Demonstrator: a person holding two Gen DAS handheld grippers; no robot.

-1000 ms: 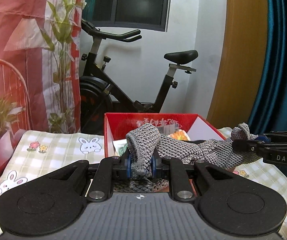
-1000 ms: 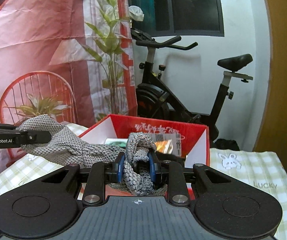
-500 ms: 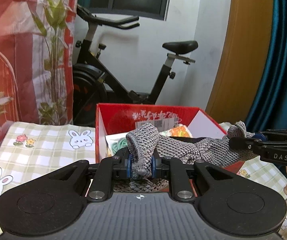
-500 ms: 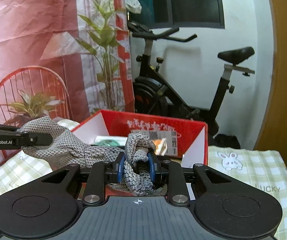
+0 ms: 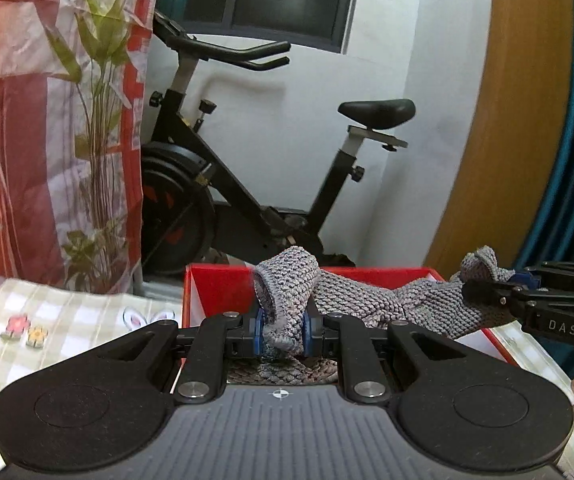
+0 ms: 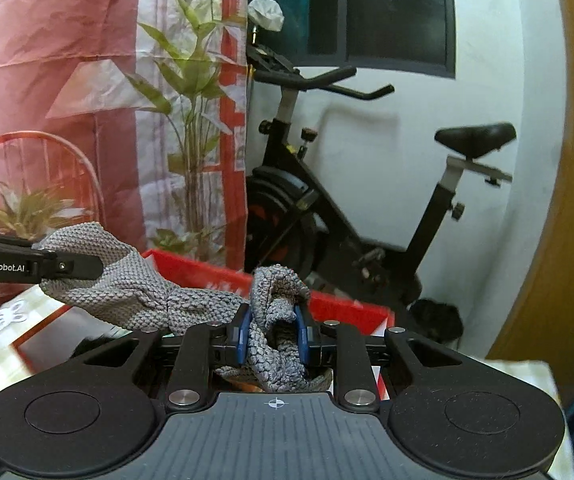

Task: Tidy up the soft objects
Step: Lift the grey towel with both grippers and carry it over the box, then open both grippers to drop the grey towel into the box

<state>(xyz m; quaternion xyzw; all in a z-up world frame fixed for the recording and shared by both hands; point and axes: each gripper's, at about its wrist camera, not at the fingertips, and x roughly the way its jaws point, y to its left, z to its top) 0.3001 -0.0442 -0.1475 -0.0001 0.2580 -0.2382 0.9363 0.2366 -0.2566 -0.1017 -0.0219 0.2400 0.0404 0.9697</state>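
Knit cloth [image 5: 367, 300]: a grey knitted piece is hanging stretched between both tongs, crossing the lower middle of each frame above the red box [image 5: 215, 292].
Left gripper [image 5: 283, 334]: its blue pads are pinching one bunched end at lower centre of the left view.
Right gripper [image 6: 273, 336]: it is clamping the other bunched end at lower centre of the right view.
Red box: it is sitting on the checked tablecloth [image 5: 67, 316], just behind the tongs.

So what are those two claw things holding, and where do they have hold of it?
One grey knitted cloth, stretched between them above the red box. The left gripper pinches one bunched end, the right gripper the other.
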